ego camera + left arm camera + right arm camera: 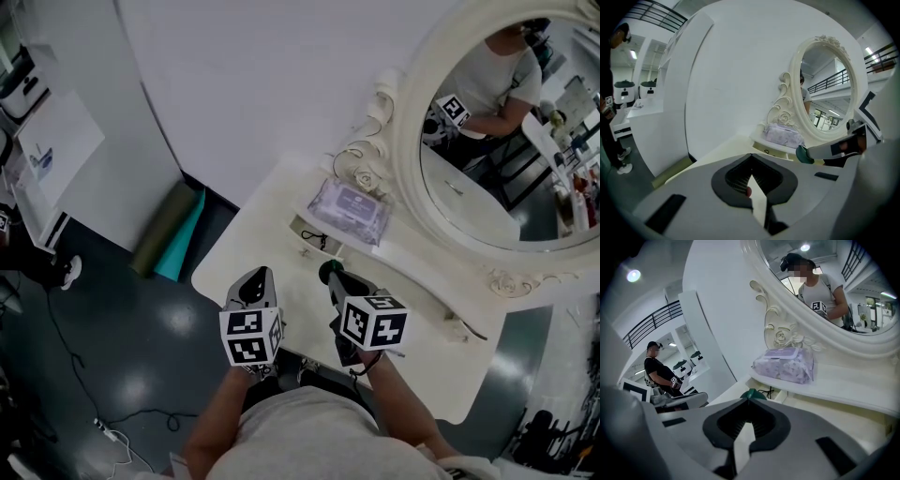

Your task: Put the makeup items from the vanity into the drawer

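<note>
My right gripper (330, 275) hovers over the middle of the white vanity top (246, 246), shut on a small dark green item (325, 271) that sticks out past its tips (752, 393). The left gripper view shows the same green item (803, 153) at the end of the right gripper. Just to its left, my left gripper (255, 277) has its jaws together. A tiny reddish spot sits in the gap behind its tips, and I cannot tell what it is. A purple pack of wipes (350, 208) lies on the raised shelf below the mirror (412, 122). Under that shelf an open compartment (314, 234) holds a black looped cord.
The oval mirror's ornate frame rises behind the shelf on the right. Rolled green and teal mats (169, 230) lean by the wall left of the vanity, with cables on the dark floor. A person (658, 371) stands far off in the right gripper view.
</note>
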`<state>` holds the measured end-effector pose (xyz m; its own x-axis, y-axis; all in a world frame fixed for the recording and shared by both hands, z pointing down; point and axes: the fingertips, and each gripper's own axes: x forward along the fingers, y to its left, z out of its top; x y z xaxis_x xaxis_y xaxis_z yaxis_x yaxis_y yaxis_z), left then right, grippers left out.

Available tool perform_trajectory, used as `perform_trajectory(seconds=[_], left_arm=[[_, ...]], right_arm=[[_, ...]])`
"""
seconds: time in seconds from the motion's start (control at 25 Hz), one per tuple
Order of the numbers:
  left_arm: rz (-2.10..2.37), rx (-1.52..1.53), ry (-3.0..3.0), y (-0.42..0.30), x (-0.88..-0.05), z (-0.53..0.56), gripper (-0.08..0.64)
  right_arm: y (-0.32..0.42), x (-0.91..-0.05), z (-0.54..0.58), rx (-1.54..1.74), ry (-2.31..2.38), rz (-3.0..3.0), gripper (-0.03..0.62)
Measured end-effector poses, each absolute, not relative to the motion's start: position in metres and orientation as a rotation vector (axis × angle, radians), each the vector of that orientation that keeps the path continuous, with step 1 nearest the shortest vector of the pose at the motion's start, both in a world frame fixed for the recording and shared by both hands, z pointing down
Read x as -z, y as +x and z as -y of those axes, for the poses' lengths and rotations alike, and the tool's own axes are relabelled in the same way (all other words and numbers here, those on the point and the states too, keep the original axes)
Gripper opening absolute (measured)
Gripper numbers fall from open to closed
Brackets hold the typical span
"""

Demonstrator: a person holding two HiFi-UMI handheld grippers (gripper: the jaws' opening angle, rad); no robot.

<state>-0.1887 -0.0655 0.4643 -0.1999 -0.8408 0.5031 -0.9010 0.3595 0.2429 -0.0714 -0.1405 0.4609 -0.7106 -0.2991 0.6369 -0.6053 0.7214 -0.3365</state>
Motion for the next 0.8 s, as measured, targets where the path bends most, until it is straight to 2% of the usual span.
perform_trajectory(seconds=[0.8], left_arm=[[2.02, -0.145, 1.375, -0.225, -0.506, 0.089, 0.005]], right_arm=[[-0.147, -0.508, 0.186, -0.899, 0.504, 2.214, 0.023]])
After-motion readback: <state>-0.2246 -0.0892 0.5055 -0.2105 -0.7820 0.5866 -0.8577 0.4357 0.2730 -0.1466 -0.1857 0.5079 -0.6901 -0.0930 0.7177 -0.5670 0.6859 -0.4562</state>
